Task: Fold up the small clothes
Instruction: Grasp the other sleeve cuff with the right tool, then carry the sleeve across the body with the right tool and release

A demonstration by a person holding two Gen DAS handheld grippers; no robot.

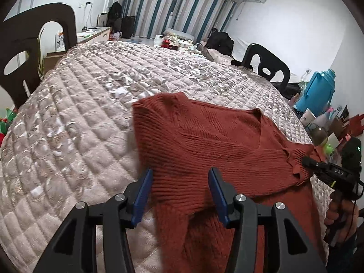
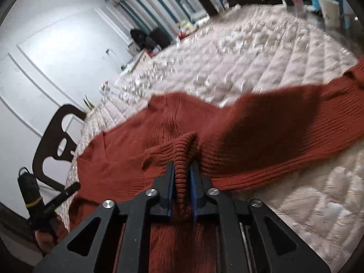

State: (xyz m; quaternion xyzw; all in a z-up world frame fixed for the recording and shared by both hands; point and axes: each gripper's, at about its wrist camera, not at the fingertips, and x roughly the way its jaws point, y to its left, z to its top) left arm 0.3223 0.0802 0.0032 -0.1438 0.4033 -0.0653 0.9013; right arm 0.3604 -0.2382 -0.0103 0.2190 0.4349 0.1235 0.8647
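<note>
While the rust-red knit sweater [image 1: 204,141] is lying spread across the quilted beige cover [image 1: 79,118], you're pinching a bunched ribbed fold of it with your right gripper [image 2: 182,177], jaws squeezed in tight on the knit. Your left gripper [image 1: 179,195] is hanging wide open over the sweater's near edge, blue pads [image 1: 143,195] apart and gripping nothing. The V-neck is pointing toward the far right side. Further out, a dark chair [image 1: 266,66] is sitting at the cover's far edge and a blue thermos jug [image 1: 318,91] is standing off to the right.
</note>
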